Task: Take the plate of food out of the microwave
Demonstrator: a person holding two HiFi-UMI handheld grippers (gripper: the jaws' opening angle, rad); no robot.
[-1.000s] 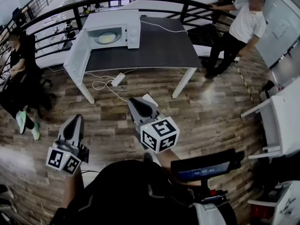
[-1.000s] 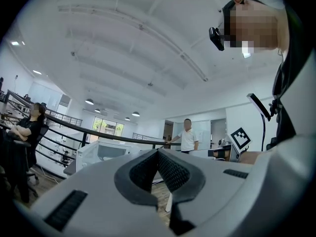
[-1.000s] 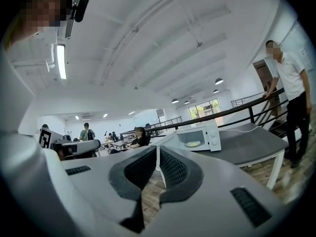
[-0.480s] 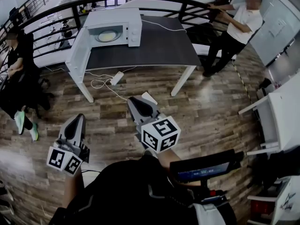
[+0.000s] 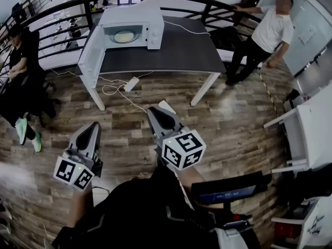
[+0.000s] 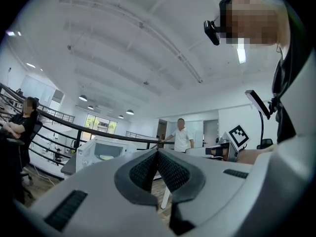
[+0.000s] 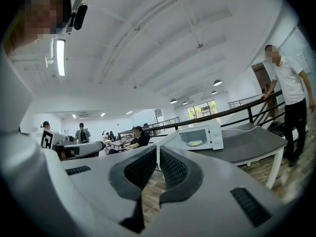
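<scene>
The left gripper (image 5: 94, 126) has its two jaws pressed together, the ribbed pads meeting at the tip with nothing caught between them, as its own view (image 6: 158, 154) shows. The right gripper (image 5: 153, 110) is the same: jaws together on nothing (image 7: 158, 150). Both are held about level and point toward the microwave (image 5: 132, 29), well short of it, out over the wooden floor (image 5: 233, 123). The right one is nearer the microwave than the left.

The microwave is white and sits at the left end of a dark-topped table (image 5: 179, 48). The plate of food (image 5: 124, 36) is inside it, a pale yellow round showing in the microwave's front window. The right gripper view catches it too (image 7: 195, 143), and more faintly so does the left gripper view (image 6: 105, 157).

A white cable (image 5: 179, 28) trails across the tabletop from the right of the microwave. Below and in front of the microwave, on the floor under the table's edge, lies a white power strip (image 5: 130, 84) with its cord looped beside it.

A black railing (image 5: 62, 12) curves round behind the microwave. Well to the right of the microwave a person in a white shirt (image 5: 270, 30) leans with one hand on that railing. Off to the left of the microwave another person, in black (image 5: 15, 61), sits on a chair.
</scene>
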